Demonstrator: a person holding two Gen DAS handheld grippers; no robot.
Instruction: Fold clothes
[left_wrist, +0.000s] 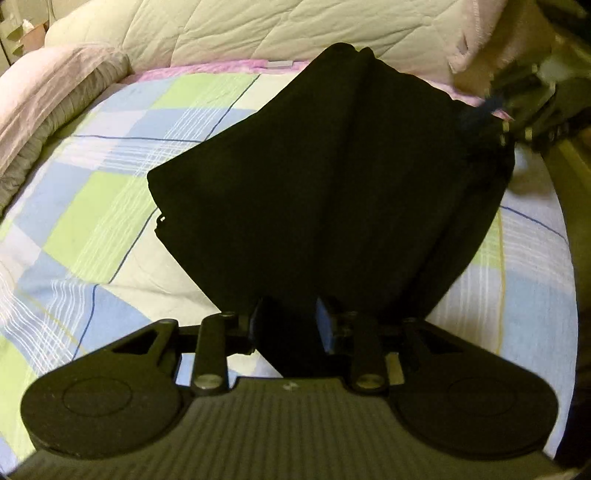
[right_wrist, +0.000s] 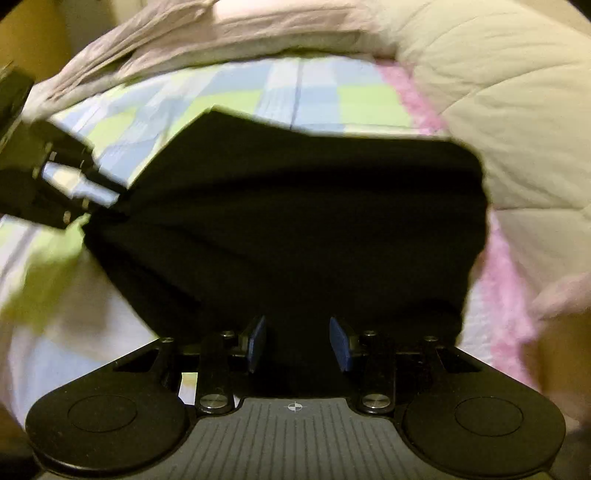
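A black garment (left_wrist: 332, 177) hangs spread over a checked bed sheet (left_wrist: 92, 221). My left gripper (left_wrist: 290, 325) is shut on its near edge, and a bunch of black cloth fills the gap between the pads. At the upper right, my right gripper (left_wrist: 513, 122) pinches another corner, so the cloth stretches between the two. In the right wrist view the garment (right_wrist: 295, 221) fills the middle. My right gripper (right_wrist: 298, 343) has its blue pads (right_wrist: 258, 343) closed on a thick fold. The left gripper (right_wrist: 74, 184) shows at the left edge, holding its corner.
A cream quilt (left_wrist: 258, 29) is heaped along the far side of the bed. A pink blanket over a grey pillow (left_wrist: 44, 85) lies at the left. A pink fleece strip (right_wrist: 498, 266) runs along the sheet's edge beside the quilt (right_wrist: 498, 92). The right wrist view is motion-blurred.
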